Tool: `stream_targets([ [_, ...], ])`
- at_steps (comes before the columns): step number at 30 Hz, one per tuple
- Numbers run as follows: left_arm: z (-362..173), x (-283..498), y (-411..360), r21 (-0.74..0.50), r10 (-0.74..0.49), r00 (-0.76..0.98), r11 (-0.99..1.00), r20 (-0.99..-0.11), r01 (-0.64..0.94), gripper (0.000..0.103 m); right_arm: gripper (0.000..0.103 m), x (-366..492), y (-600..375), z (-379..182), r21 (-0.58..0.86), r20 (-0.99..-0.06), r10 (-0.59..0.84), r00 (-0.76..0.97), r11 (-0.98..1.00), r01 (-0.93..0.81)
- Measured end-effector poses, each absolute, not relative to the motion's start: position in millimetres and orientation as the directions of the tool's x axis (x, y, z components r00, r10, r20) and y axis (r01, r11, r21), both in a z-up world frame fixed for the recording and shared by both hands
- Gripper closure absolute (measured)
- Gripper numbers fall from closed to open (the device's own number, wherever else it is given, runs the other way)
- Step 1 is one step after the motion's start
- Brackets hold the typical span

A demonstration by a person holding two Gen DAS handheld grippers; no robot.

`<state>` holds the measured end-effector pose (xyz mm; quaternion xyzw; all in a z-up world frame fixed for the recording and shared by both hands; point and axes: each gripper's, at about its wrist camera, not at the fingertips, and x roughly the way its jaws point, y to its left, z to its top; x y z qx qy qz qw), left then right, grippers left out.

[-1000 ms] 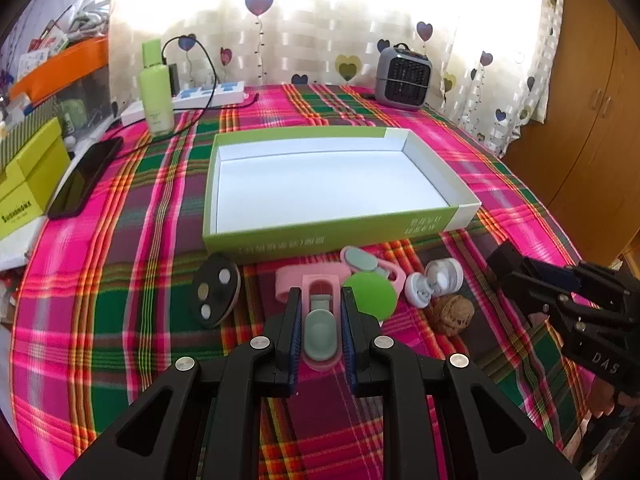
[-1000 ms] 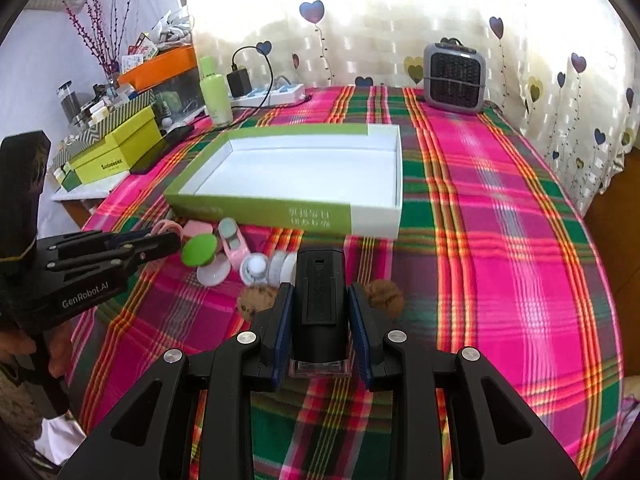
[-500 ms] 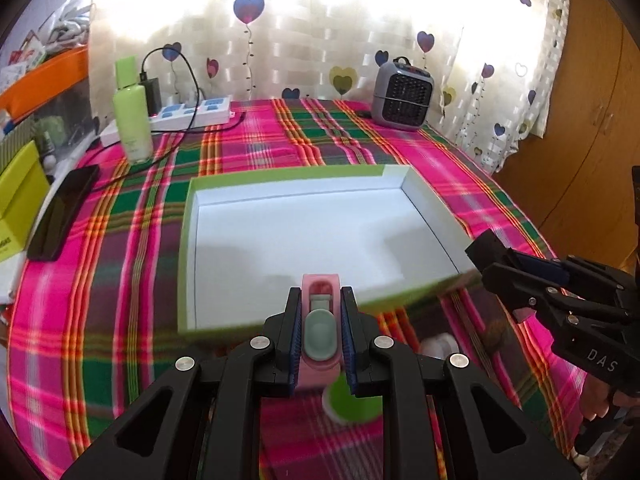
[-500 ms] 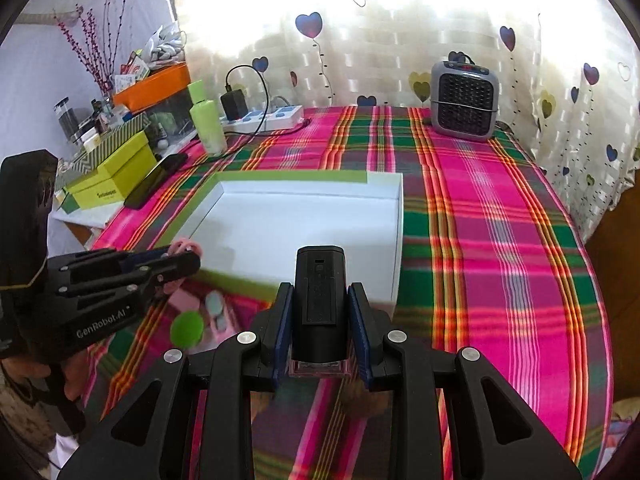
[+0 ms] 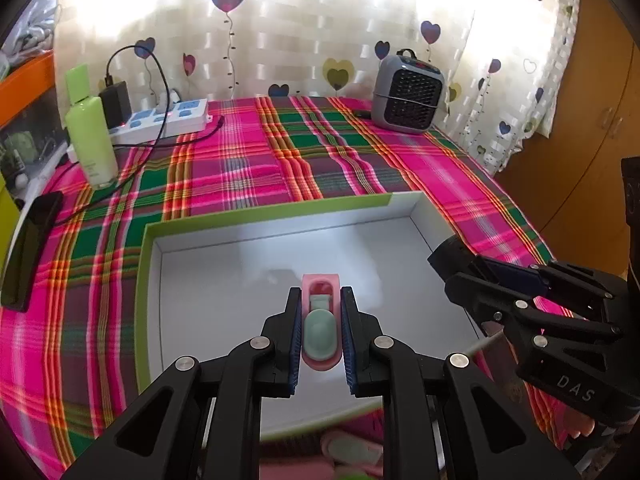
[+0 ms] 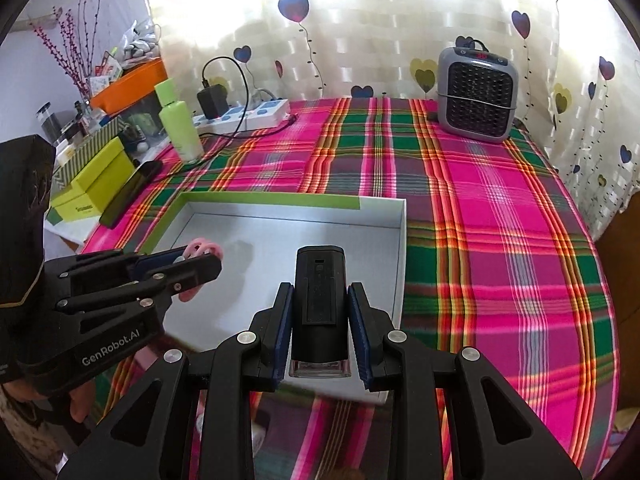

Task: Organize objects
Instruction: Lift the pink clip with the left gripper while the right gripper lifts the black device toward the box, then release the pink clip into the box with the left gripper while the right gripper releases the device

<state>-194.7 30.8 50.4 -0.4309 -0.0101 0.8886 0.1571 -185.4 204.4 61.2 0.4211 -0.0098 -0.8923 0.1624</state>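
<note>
My left gripper [image 5: 320,308] is shut on a pink clip with a grey-green pad [image 5: 320,320] and holds it above the white inside of the green-rimmed shallow box [image 5: 224,276]. My right gripper [image 6: 320,304] is shut on a black rectangular device [image 6: 319,300] and holds it over the box's [image 6: 280,236] near right part. The left gripper with the pink clip [image 6: 200,249] shows at the left of the right wrist view. The right gripper [image 5: 460,268] shows at the right of the left wrist view.
A grey fan heater [image 6: 476,94], a green bottle [image 5: 90,136], a power strip with charger [image 5: 160,120] and a black phone [image 5: 28,248] stand around the plaid table. Yellow-green boxes [image 6: 92,184] sit at the left. Pink items [image 5: 348,448] lie before the box.
Both grippers have lifted their objects off the table and moved forward over the box. The small items left on the cloth have dropped out of sight below.
</note>
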Motion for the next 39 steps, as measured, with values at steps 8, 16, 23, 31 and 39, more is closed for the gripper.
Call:
stream_targets([
  [8,43,-216,35,-0.168,0.287,-0.556,-0.952,-0.78,-0.256,0.087,0.075,-205,205,60,0.148,-0.756,-0.288,-0.588,-0.95,0.274],
  [16,38,-233,38,-0.167,0.278,-0.546,-0.955,-0.791,-0.245,0.087,0.075,-227,208,48,0.158,-0.78,-0.279,-0.56,-0.954,0.255],
  [23,30,-246,43,-0.165,0.27,-0.531,-0.957,-0.803,-0.237,0.087,0.075,-242,205,40,0.158,-0.792,-0.275,-0.545,-0.955,0.252],
  [31,23,-256,48,-0.161,0.261,-0.515,-0.959,-0.817,-0.232,0.087,0.075,-250,204,34,0.15,-0.799,-0.266,-0.54,-0.957,0.25],
  [39,19,-259,49,-0.164,0.257,-0.506,-0.961,-0.823,-0.221,0.087,0.075,-252,199,31,0.159,-0.798,-0.282,-0.532,-0.951,0.266],
])
